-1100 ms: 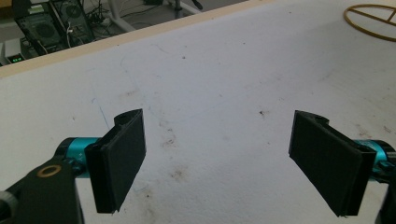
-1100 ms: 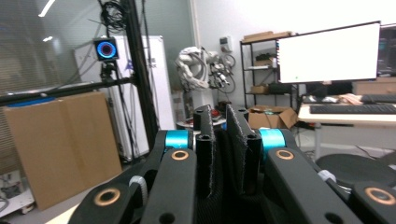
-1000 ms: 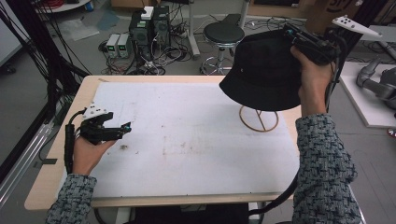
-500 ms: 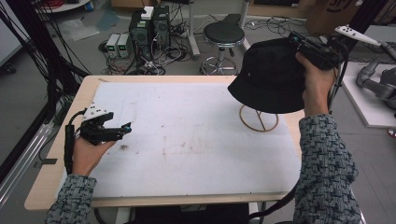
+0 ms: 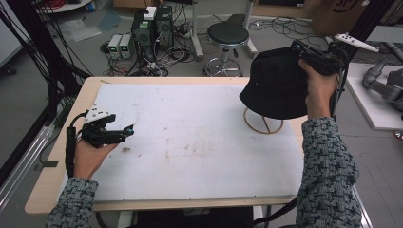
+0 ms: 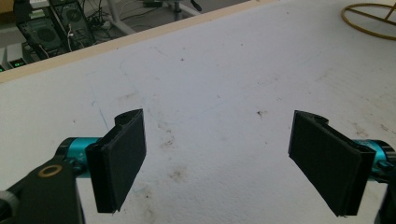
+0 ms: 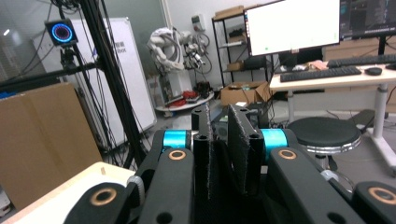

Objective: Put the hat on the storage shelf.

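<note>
A black bucket hat (image 5: 278, 83) hangs in the air over the table's far right. My right gripper (image 5: 304, 50) is shut on its upper edge; in the right gripper view the jaws (image 7: 223, 140) stand almost together with black fabric between them. Under the hat a gold wire ring (image 5: 263, 124), a stand's base, lies on the white table cover (image 5: 190, 123). The same ring (image 6: 369, 23) shows in the left gripper view. My left gripper (image 5: 128, 130) rests low at the table's left, open, with nothing between its pads (image 6: 224, 154).
Behind the table stand a black round stool (image 5: 228, 35) and computer towers (image 5: 152, 26) among floor cables. A white side surface (image 5: 375, 99) with a grey robot part lies to the right. The table's wooden rim (image 5: 62, 142) runs along the left.
The right gripper has carried the hat a little to the right and lower over the gold ring. The left gripper has stayed where it was, open.
</note>
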`<state>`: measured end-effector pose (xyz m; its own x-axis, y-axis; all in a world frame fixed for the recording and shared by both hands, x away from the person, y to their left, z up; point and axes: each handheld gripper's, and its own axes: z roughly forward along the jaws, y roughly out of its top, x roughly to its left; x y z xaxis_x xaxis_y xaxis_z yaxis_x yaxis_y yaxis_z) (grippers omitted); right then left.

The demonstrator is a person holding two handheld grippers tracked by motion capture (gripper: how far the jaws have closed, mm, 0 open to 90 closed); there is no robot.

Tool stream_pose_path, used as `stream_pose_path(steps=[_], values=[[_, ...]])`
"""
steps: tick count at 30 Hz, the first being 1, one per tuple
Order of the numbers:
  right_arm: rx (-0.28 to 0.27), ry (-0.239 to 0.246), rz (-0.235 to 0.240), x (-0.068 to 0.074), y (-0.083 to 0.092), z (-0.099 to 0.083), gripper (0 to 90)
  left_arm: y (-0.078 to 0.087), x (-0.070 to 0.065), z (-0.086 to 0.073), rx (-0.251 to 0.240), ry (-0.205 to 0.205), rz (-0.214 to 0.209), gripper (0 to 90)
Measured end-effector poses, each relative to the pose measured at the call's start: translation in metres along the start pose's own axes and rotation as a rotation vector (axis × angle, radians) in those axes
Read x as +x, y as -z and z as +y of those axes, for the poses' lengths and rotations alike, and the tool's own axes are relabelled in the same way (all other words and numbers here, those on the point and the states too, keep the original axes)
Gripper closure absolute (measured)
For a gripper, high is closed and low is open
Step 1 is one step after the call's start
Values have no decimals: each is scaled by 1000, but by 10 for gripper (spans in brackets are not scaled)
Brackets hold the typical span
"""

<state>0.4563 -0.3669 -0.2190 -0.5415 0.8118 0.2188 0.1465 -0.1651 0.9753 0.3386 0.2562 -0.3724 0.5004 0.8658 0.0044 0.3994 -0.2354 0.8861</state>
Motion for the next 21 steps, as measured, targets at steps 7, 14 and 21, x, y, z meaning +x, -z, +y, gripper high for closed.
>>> stream_pose_path(steps=[7,14,21], values=[[17,-3,-7,-1,-3,-2,807,0,0,0,2,-3,-1,194],[14,-15,-26,-7,1,-9,812,1,0,0,-1,-4,2,194],[10,-37,-32,-16,6,-21,815,0,-1,0,2,-7,1,194]])
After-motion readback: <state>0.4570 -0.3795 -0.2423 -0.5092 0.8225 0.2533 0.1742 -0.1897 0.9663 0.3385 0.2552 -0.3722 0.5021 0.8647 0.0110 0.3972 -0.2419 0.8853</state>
